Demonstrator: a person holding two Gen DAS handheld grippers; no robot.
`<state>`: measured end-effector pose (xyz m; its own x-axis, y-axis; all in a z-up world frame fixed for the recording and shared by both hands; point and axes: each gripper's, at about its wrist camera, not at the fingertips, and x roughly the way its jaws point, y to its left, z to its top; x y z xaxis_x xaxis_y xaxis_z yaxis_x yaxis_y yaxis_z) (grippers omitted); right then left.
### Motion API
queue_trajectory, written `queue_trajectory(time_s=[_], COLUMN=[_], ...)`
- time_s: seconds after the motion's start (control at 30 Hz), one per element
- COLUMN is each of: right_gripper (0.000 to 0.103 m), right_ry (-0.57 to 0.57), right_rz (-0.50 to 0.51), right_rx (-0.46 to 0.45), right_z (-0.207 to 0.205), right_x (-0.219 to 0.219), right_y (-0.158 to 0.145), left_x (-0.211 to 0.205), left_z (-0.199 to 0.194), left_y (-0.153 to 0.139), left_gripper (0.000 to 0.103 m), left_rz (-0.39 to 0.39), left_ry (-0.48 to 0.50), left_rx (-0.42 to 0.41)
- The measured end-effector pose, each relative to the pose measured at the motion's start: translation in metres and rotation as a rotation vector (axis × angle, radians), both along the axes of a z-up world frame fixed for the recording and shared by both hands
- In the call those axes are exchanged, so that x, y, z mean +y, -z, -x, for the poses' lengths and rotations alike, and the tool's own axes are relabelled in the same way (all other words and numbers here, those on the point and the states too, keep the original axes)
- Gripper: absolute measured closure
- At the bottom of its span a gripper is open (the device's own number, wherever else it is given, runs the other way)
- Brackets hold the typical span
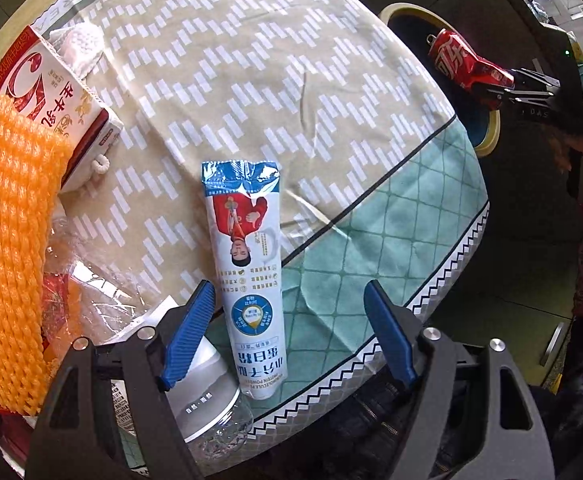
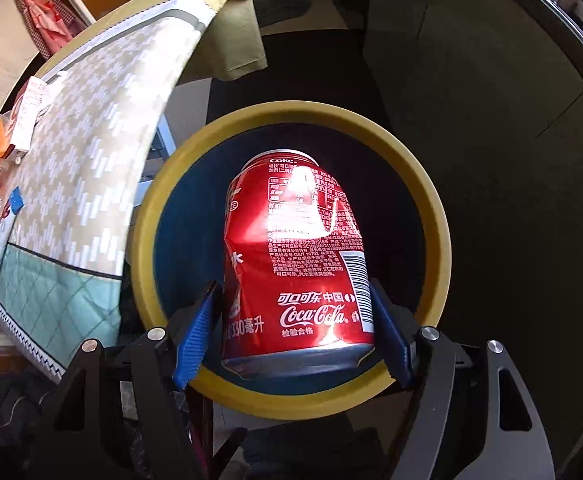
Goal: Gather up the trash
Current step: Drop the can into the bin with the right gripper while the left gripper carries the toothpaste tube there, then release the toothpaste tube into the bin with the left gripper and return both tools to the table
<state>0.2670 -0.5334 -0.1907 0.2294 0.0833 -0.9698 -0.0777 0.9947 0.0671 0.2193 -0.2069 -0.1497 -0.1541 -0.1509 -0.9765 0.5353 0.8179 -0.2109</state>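
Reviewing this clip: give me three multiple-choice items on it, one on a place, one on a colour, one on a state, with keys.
1. Where is the Coke can?
A. on the tablecloth
B. over the bin
C. on the floor

2. What colour is the bin's rim?
A. yellow
B. red
C. white

3. How is the left tool?
A. shut on the sachet
B. shut on a bottle
C. open

Key: B, the can hangs above the bin's mouth in the right tool; A, a yellow ring; C, its fingers stand apart around the sachet.

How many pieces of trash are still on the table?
5 visible: sachet between the left tool's fingers, bottle, plastic wrap, orange foam net, carton. More may be hidden underneath.
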Motion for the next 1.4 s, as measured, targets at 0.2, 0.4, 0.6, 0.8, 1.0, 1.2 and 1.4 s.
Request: queue_trajectory(time_s=[0.2,0.4,0.6,0.8,1.0,1.2,1.4], right_gripper=[0.026,0.025,0.025,0.025,0.024,0.018,0.014], right_ry=[0.071,0.166,0.248,0.339,0.423,0.500,0.499], right_rz=[-0.041,-0.128,-0.206,-0.272,-0.260,-0.223,-0.182], right_rx=[-0.068,-0.157,-0.242,-0.295,-0.311,-0.342,-0.329], right_z=[0.011,0.054,0.112,0.164,0.208,0.248,0.263], right_x=[-0.017,-0.033,-0.045,-0.060,-0.083,-0.105,-0.099], right_y=[-0.011,-0.033,-0.041,-0.040,-0.041,-0.050,-0.058], left_x=[-0.005,-0.011,-0.045,-0.112,-0.200,-0.267,-0.280], left_z=[0.000,0.008,0.022,0.028,0.015,-0.021,-0.037], left_y=[0.004,-0.001,-0.029,-0.062,-0.057,-0.006,0.014], left_gripper=[0.054,0.076,0.079,0.078,0.078,0.067,0.043], left_rz=[-0.022,-0.006,0.047,0.114,0.143,0.105,0.106], left_ry=[0.006,0.038,0.111,0.220,0.299,0.251,0.193], left_rx=[0.008,-0.006,-0.057,-0.112,-0.112,-0.096,-0.092])
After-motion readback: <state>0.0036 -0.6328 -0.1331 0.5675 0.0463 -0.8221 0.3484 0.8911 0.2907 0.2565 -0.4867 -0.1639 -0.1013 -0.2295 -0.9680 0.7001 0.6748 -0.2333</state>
